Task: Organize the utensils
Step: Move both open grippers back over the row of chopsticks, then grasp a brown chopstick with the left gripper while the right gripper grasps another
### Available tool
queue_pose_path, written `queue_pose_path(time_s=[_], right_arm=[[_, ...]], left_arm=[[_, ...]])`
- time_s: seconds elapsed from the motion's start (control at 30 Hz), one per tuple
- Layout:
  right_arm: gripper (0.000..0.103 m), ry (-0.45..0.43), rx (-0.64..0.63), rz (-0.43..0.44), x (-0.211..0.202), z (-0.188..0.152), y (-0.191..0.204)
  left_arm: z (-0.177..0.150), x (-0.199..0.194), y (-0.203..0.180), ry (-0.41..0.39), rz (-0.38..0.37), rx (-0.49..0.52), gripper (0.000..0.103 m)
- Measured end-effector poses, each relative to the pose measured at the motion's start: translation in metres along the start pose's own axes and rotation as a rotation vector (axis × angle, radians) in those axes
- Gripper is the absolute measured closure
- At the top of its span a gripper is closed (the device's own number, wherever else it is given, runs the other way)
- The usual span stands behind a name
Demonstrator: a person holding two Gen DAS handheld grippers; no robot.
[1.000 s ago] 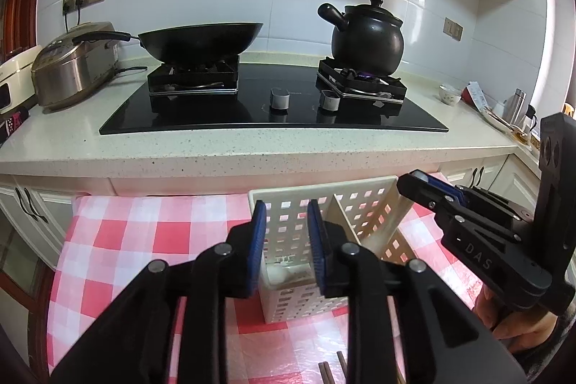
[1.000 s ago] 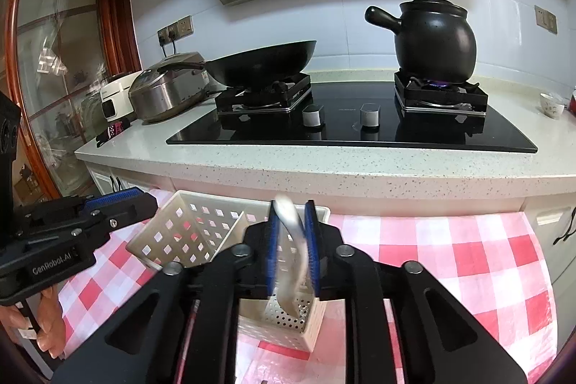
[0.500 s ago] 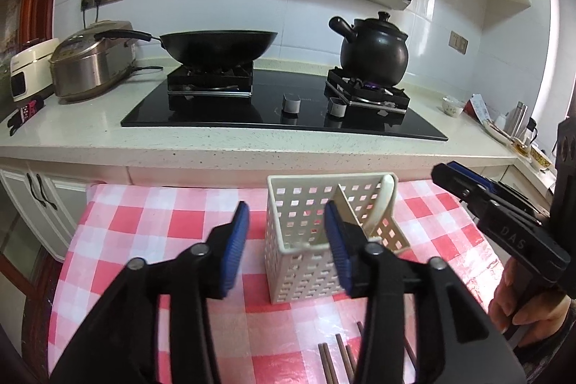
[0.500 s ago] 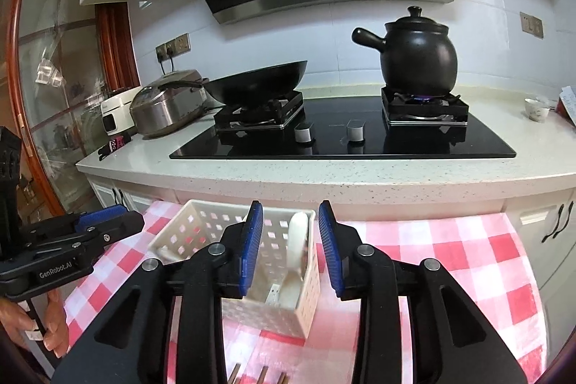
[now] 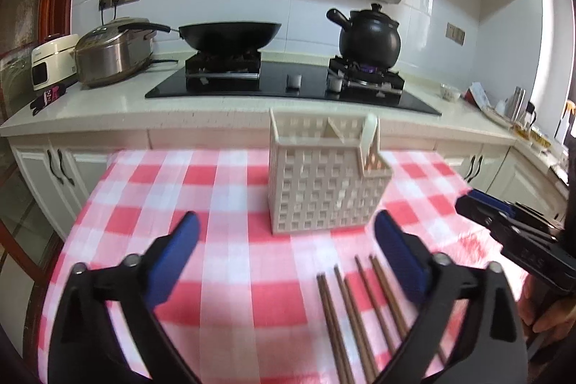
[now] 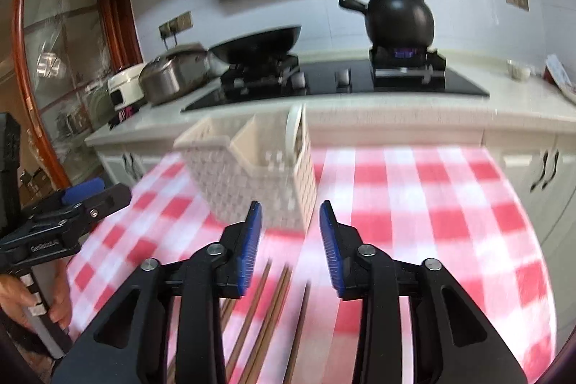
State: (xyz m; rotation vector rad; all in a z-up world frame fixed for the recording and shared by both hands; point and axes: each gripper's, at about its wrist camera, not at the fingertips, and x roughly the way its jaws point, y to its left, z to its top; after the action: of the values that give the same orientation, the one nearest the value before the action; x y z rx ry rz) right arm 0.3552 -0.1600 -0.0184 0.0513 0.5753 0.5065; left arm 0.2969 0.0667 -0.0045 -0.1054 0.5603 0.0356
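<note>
A: Where are the chopsticks (image 5: pixel 363 308)?

B: Lower right of your left view, flat on the cloth, before the basket (image 5: pixel 324 182). Both grippers' jaws are opening, empty — left gripper (image 5: pixel 288 252), right gripper (image 6: pixel 291 247).

A: Handling?

B: Probably light, stiff, slippery — pinch mid-length.

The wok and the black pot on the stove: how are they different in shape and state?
The wok is wide, shallow and open, with no lid; the pot is tall and round, with a knobbed lid on it. A blue flame burns under the pot, but none shows under the wok. The wok has a long thin handle toward the rice cooker; the pot has a short stubby one. Both are black and each sits on a burner.
</note>
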Motion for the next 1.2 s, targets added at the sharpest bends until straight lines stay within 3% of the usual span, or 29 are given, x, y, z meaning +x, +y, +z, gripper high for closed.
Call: queue_pose_path(time_s=[0.07, 0.33, 0.57, 1.03, 1.2], right_arm=[[0.051, 0.025, -0.011, -0.007, -0.003, -0.016, 0.002], [0.051, 0.180, -0.035, -0.063, 0.010, -0.068, 0.000], [0.052, 0.237, -0.021, -0.075, 0.027, -0.086, -0.002], [0.072, 0.323, -0.056, -0.121, 0.051, -0.091, 0.004], [0.074, 0.329, -0.097, -0.148, 0.056, -0.090, 0.009]], left_arm=[[-0.017, 0.002, -0.004, 0.030, 0.011, 0.025, 0.005], [-0.067, 0.014, 0.000, 0.159, -0.018, -0.001, 0.005], [-0.082, 0.021, 0.001, 0.196, -0.005, -0.005, 0.005], [-0.098, 0.039, 0.007, 0.276, 0.006, -0.020, 0.005], [-0.101, 0.045, 0.009, 0.292, 0.014, -0.025, 0.005]])
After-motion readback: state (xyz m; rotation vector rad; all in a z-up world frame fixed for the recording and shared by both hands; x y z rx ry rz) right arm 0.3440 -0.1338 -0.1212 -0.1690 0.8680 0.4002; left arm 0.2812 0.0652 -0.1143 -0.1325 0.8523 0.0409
